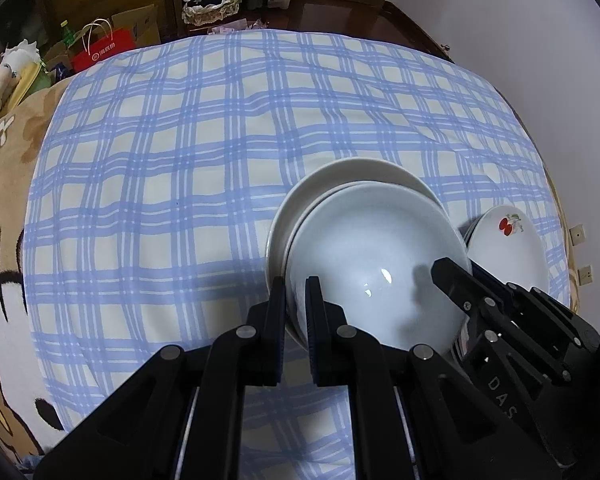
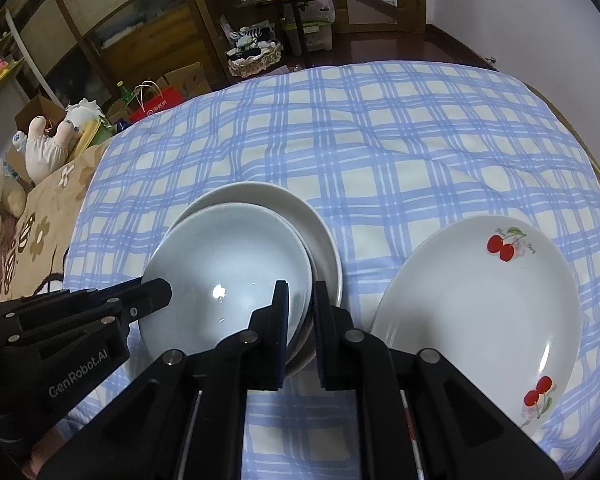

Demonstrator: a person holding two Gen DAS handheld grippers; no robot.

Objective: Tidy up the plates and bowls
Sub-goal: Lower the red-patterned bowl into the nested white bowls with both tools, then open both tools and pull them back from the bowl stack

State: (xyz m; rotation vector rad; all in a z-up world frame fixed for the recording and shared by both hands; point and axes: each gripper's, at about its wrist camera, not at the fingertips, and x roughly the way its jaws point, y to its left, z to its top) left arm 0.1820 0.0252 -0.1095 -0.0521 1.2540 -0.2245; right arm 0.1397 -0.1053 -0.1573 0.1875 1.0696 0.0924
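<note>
Both grippers, left (image 1: pixel 296 308) and right (image 2: pixel 300 312), jaws clamped on the bowl (image 2: pixel 228 272) rim left of the cherry plate (image 2: pixel 480 300), risked tipping it if they pulled unevenly.

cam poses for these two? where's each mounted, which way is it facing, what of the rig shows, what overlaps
Left wrist: on the left gripper, looking forward over the checked cloth; its own fingers straddle the left rim of the pale bowl; the right gripper enters from the right.
Right wrist: on the right gripper, facing the same way; its fingers straddle the bowl's right rim; the left gripper enters from the left.
Shared: bowl, white plate under it, cherry plate, cloth.
</note>
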